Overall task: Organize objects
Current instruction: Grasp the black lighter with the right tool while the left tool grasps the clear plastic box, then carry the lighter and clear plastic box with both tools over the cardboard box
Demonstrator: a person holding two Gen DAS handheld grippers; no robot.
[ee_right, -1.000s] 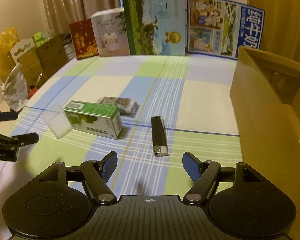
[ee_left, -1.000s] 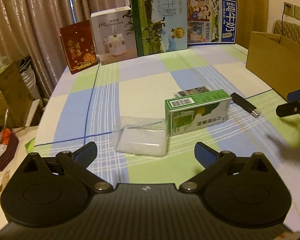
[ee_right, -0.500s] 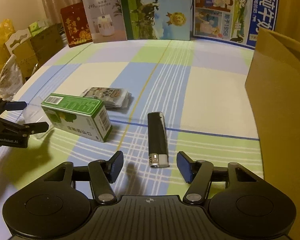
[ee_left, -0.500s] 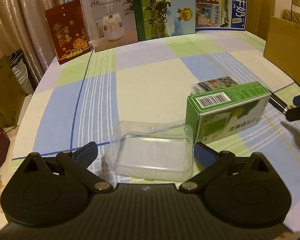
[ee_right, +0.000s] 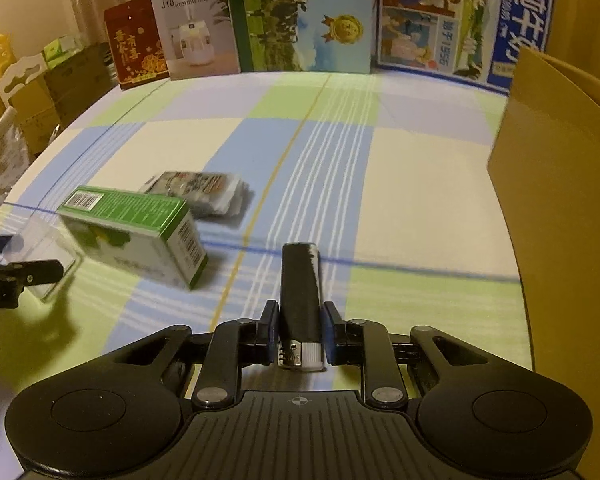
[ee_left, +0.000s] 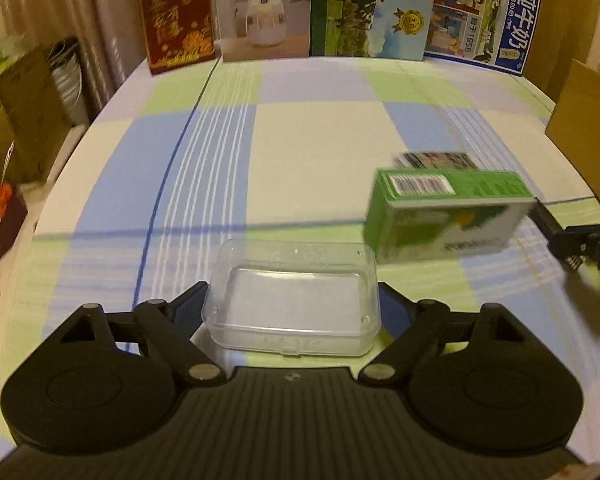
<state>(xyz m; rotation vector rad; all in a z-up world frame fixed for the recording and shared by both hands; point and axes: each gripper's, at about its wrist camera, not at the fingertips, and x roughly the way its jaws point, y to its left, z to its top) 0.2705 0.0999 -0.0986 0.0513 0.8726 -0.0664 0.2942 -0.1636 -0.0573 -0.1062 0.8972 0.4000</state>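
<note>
Both grasps are being made at once, so the step in hand is the pick-up. In the right wrist view the right hand-held gripper [ee_right: 299, 334] sits low in the centre of the frame with its blue pads pressed on either side of the black lighter [ee_right: 300, 292], clenched on it near the metal end; the lighter looks to be lying on the checked desk [ee_right: 420, 200]. In the left wrist view the left hand-held gripper [ee_left: 292, 308] straddles the clear plastic case [ee_left: 292, 296] at lower centre, fingers right against its short sides (whether they actually press it I cannot tell, since the case hides the tips). The green carton [ee_left: 444, 212] lies at right of that frame, a printed packet [ee_left: 434, 160] just behind it.

Next, I judge, each hand should lift straight up, then carry its item toward the cardboard box [ee_right: 560, 200] at the right edge of the right wrist view.
</note>
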